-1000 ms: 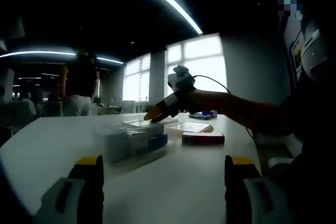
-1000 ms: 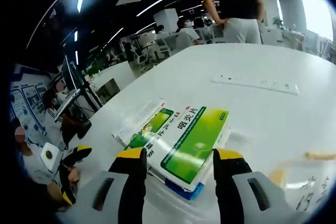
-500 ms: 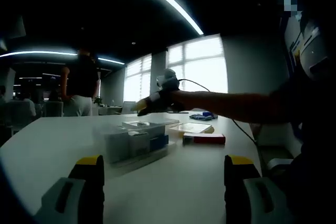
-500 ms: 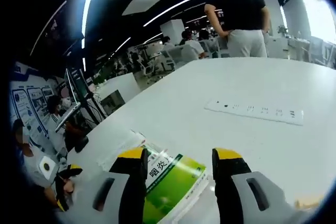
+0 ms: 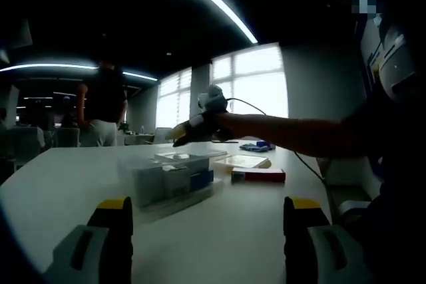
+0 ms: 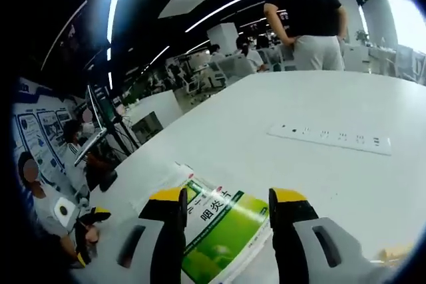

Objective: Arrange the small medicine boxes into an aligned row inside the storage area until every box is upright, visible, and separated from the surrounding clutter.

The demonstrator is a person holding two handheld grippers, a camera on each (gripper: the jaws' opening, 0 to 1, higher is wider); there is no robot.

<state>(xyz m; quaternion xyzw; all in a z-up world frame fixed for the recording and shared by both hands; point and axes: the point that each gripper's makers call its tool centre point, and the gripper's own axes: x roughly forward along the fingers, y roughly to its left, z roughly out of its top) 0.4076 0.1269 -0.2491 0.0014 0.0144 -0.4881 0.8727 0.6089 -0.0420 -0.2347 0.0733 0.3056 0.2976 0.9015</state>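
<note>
Step in hand: I judge I should lower my right gripper (image 6: pixel 226 207) squarely over the green box (image 6: pixel 223 237), close on its long edges, and keep it level.
Right gripper: jaws apart, the green box between them; whether they touch it I cannot tell.
Left gripper (image 5: pixel 208 214): jaws wide apart, holding nothing, low over the white table (image 5: pixel 60 184).
Storage: clear bin (image 5: pixel 166 177) ahead on the table, a red-edged box (image 5: pixel 258 175) just beside it.
</note>
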